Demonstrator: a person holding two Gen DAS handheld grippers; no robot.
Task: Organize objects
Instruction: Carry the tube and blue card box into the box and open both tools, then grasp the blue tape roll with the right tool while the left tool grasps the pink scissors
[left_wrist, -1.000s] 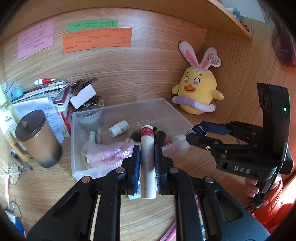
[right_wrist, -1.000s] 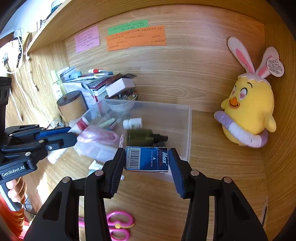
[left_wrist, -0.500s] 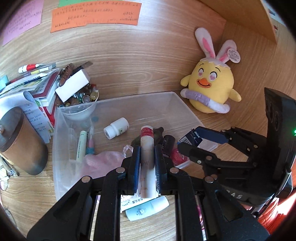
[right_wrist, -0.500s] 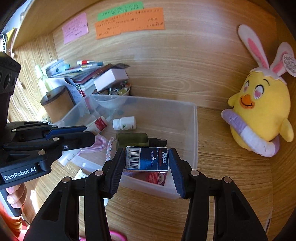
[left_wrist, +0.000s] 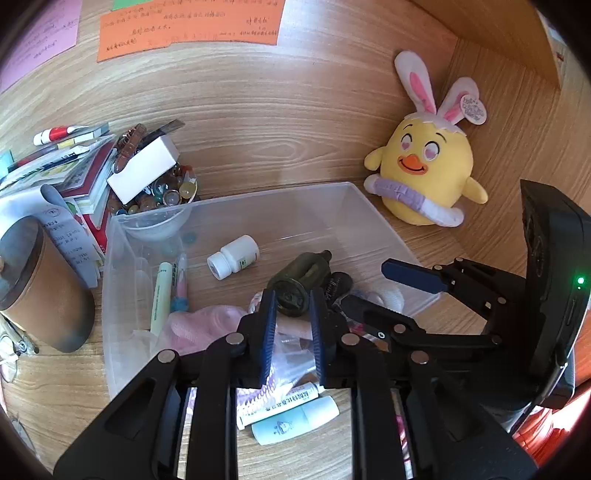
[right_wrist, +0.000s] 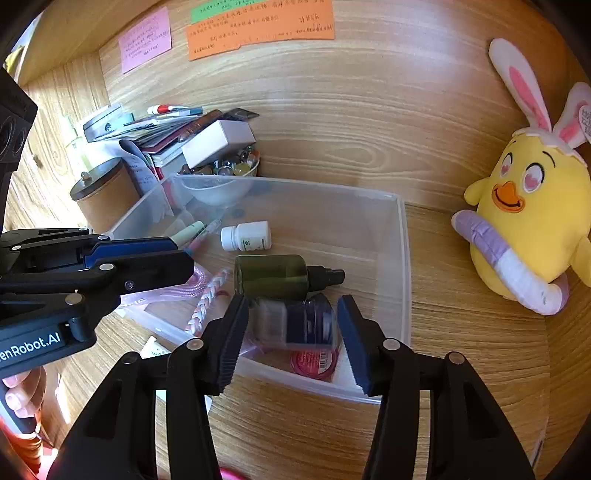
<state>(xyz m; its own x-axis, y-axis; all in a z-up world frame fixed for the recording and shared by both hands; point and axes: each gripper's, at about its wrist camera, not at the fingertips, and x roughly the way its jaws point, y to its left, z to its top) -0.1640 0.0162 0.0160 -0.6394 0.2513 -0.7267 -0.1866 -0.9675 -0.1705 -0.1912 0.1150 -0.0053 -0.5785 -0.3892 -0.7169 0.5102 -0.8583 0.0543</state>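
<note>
A clear plastic bin (left_wrist: 373, 218) (right_wrist: 404, 258) stands on the wooden desk. Inside lie a green spray bottle (right_wrist: 273, 275) (left_wrist: 299, 277), a white pill bottle (left_wrist: 232, 256) (right_wrist: 245, 236), pens, a pink bag and a red round tin (right_wrist: 314, 360). My right gripper (right_wrist: 291, 328) is open over the bin's near right corner; the blue box (right_wrist: 295, 325) shows blurred between its fingers, falling free. My left gripper (left_wrist: 291, 328) is open and empty over the bin's front; the white tube it held is not in view. Each gripper shows in the other's view.
A yellow bunny-eared chick plush (left_wrist: 424, 181) (right_wrist: 532, 210) sits right of the bin. A brown lidded cup (left_wrist: 40, 284), stacked books, a white box and a bowl of beads (left_wrist: 162, 192) crowd the left. Two tubes (left_wrist: 291, 410) lie on the desk before the bin.
Both grippers moved forward over the bin and opened. The left let go of the white tube; the right let go of the blue box, which is dropping into the bin.
</note>
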